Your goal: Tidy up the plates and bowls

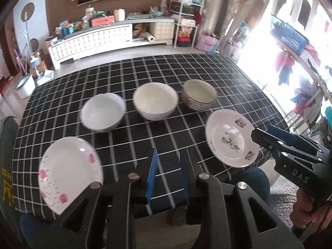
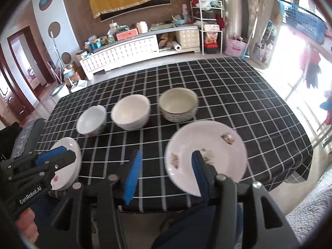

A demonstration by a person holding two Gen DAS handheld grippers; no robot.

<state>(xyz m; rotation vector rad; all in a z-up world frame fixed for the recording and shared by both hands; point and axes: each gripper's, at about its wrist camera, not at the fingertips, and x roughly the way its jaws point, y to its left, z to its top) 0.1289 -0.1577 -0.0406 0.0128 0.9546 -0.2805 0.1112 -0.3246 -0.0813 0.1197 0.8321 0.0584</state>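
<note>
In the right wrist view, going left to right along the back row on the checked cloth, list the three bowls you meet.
Small white bowl → larger cream bowl → patterned bowl with a greenish inside.

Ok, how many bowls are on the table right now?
3, in a row across the middle of the checked tablecloth: a small white bowl on the left, a larger white bowl in the centre, a patterned bowl on the right. None look hidden.
</note>
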